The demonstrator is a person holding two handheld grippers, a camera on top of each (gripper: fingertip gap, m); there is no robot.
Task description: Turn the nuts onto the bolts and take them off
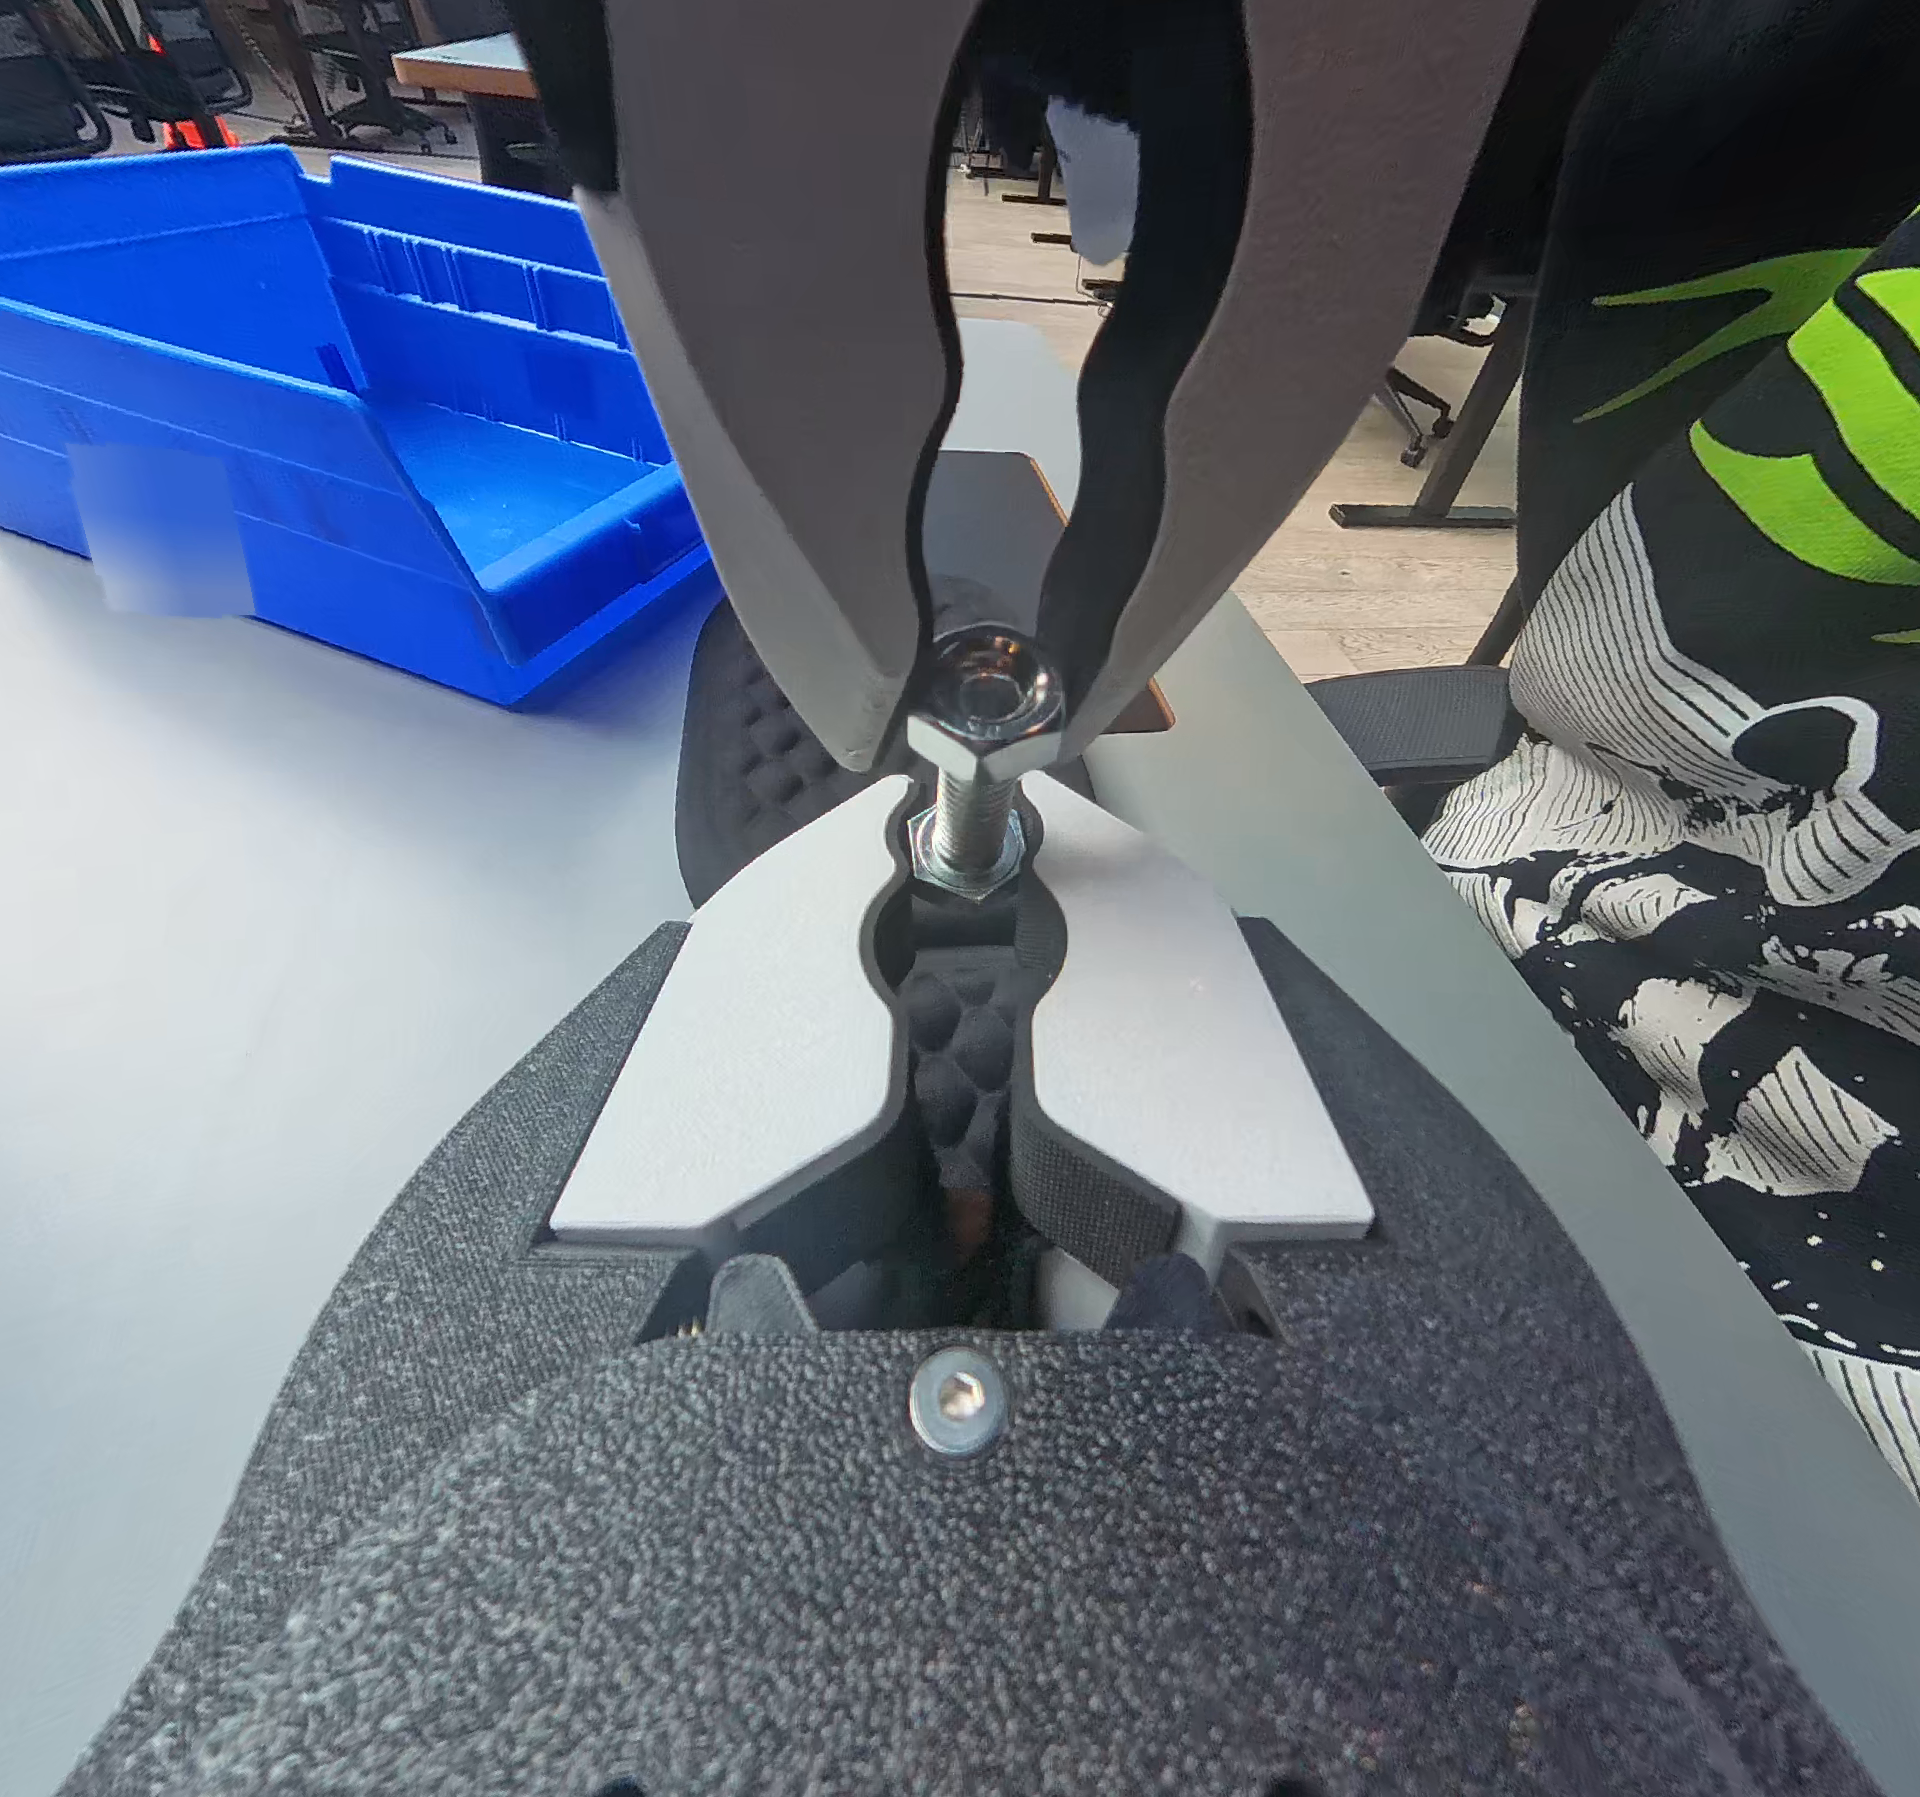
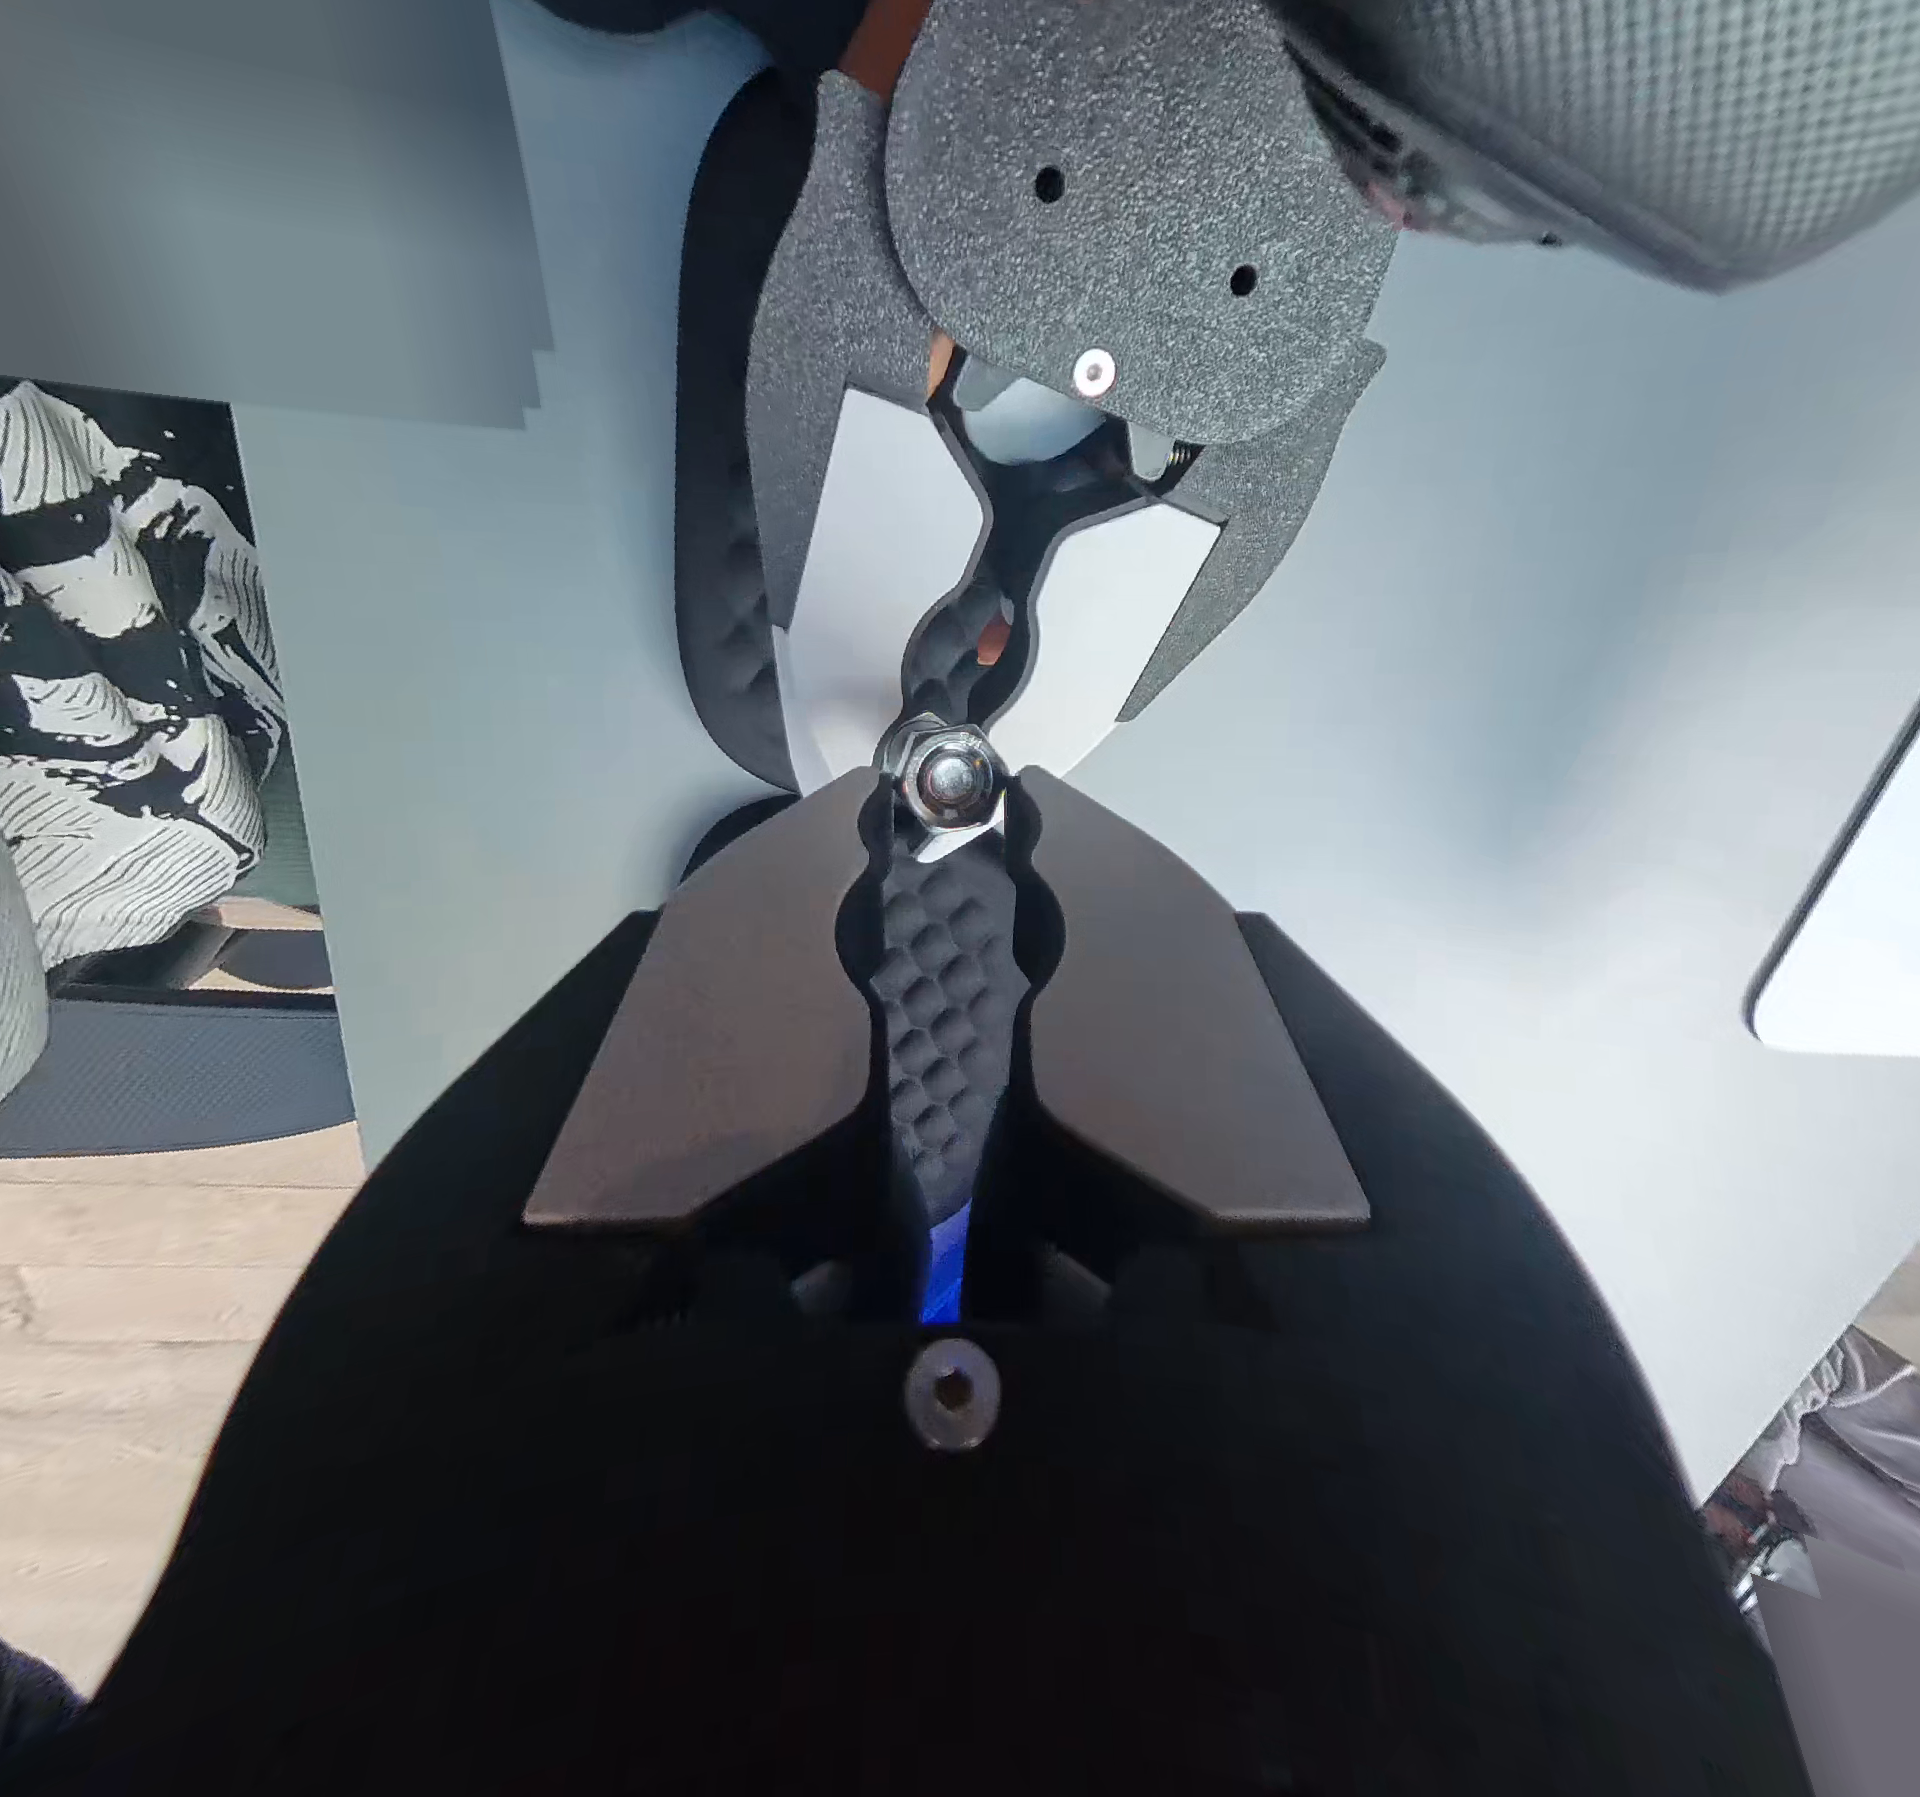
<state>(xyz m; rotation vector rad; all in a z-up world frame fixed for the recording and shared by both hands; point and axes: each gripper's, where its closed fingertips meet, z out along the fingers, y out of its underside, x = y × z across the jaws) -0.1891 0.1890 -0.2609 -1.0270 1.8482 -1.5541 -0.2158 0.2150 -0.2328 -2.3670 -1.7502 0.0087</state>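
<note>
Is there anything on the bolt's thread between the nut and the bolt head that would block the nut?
Nothing visible. The left gripper is shut on the nut, the right gripper on the bolt head. The thread between them shows bare, with no washer or second nut.

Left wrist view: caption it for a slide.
Left gripper holds the nut while the right gripper grips the bolt head, beside a blue bin.
</note>
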